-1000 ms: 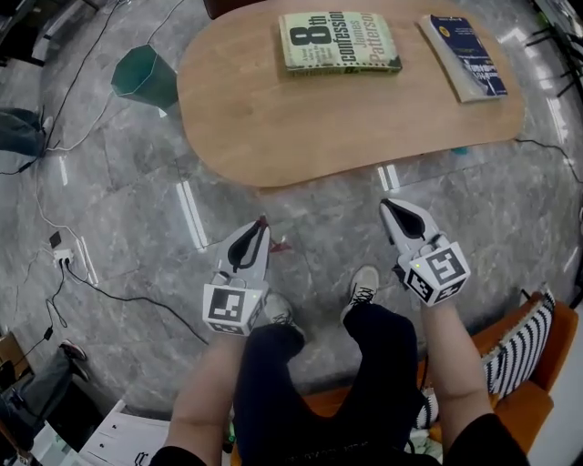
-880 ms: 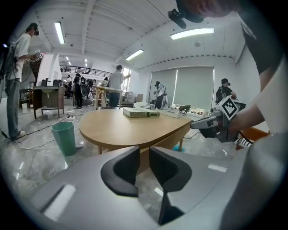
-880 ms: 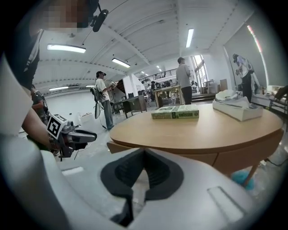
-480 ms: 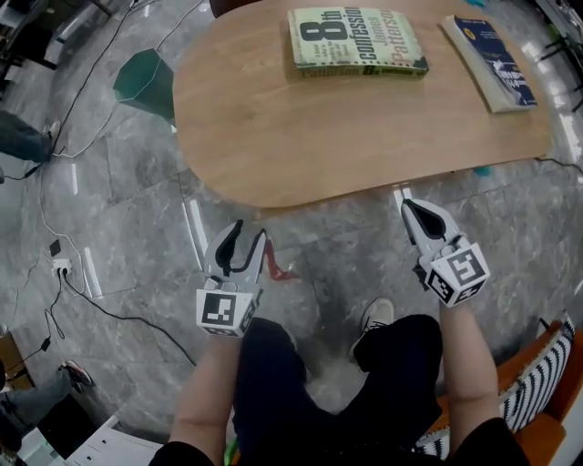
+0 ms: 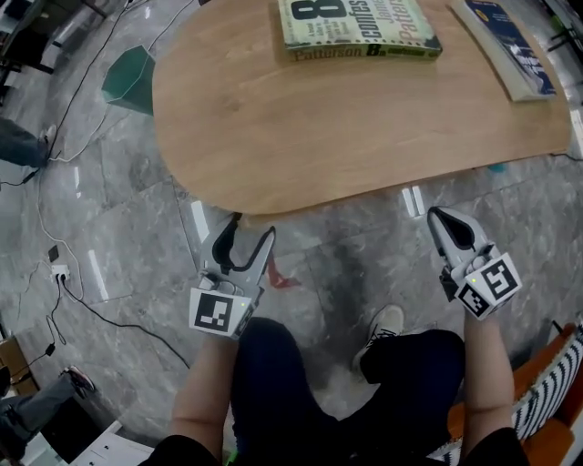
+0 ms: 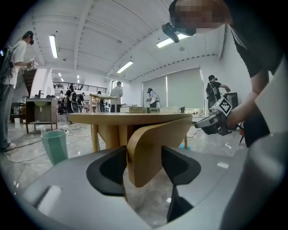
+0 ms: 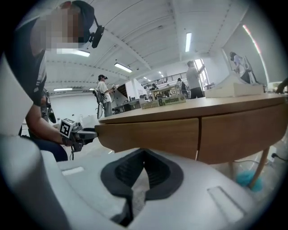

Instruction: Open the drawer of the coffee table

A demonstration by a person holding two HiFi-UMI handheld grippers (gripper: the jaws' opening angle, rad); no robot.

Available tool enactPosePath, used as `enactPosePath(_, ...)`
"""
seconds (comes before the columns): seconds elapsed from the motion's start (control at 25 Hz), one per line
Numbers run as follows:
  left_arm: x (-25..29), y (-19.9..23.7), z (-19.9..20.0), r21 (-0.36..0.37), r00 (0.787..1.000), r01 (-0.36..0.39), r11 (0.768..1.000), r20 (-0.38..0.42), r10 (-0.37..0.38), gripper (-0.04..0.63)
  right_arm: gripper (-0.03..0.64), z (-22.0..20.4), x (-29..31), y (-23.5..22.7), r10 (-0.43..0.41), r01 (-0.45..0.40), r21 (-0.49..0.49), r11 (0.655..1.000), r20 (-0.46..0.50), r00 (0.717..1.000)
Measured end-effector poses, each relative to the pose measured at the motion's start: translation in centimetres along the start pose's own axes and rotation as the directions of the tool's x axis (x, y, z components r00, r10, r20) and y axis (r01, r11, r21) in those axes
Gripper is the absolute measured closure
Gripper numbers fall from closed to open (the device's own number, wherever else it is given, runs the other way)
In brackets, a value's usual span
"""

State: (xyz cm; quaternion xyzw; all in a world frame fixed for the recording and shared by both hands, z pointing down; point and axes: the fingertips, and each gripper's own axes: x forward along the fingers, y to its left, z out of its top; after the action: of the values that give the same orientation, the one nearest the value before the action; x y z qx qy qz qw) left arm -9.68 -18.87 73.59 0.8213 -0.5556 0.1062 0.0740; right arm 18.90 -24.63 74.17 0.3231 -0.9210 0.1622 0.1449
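The coffee table (image 5: 364, 127) has an oval wooden top. Under its edge, the right gripper view shows two wooden drawer fronts, one to the left (image 7: 153, 134) and one to the right (image 7: 243, 130) of a thin seam. My left gripper (image 5: 252, 226) hovers just short of the table's near edge, and its jaws have just been opening. They stand wide with nothing gripped. Through the gap I see a curved wooden leg panel (image 6: 148, 148), untouched by the pads. My right gripper (image 5: 439, 215) is shut and empty, in front of the drawer fronts and apart from them.
Two books lie on the table, a green one (image 5: 360, 27) and a blue one (image 5: 510, 41). A teal bin (image 5: 127, 80) stands on the marble floor at the left, with cables (image 5: 64, 273) beyond it. A red scrap (image 5: 281, 278) lies by my shoe (image 5: 383, 328). Other people stand far off.
The left gripper's jaws have spread from nearly shut to wide. Both grippers have drawn closer to the table's near edge. The right gripper has stayed shut.
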Motion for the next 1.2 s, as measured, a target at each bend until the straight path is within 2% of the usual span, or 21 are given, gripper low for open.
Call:
enactPosePath(0.12,0.4,-0.2,-0.9,0.04,0.999,0.038,0.998,-0.001,-0.038,0.347,0.615,-1.3,0.2,-0.5,-0.01,0.01,-0.047,0.999,-0.016,1.0)
enactPosePath(0.28,0.8,0.5,-1.3,0.017,0.998,0.052,0.999,0.046,-0.053,0.348,0.615,-2.1,0.7,-0.5,-0.01,0.009,-0.071,0.997,-0.005,1.0)
enactPosePath(0.52,1.3,-0.4,-1.1,0.052,0.991,0.095,0.994,0.09,-0.099,0.374,0.615,-2.3,1.1,-1.4,-0.025,0.025,-0.096,0.995,0.005,1.0)
enactPosePath(0.68,0.8,-0.2,-0.5,0.08,0.986,0.126,0.989,0.099,-0.134,0.385,0.614,-2.7,1.9,-1.8,-0.048,0.048,-0.087,0.995,0.007,0.999)
enactPosePath(0.84,0.7,-0.1,-1.1,0.067,0.986,0.139,0.988,0.083,-0.145,0.394,0.615,-2.4,1.9,-2.2,-0.071,0.074,-0.069,0.995,0.034,0.997)
enactPosePath(1.08,1.2,-0.8,-0.9,0.067,0.976,0.189,0.98,0.098,-0.195,0.402,0.614,-2.0,1.0,-3.6,-0.141,0.141,0.008,0.99,0.075,0.987)
enactPosePath(1.2,1.1,-0.8,-1.0,0.07,0.973,0.199,0.977,0.102,-0.206,0.407,0.614,-1.9,1.0,-3.4,-0.153,0.153,0.005,0.988,0.076,0.985)
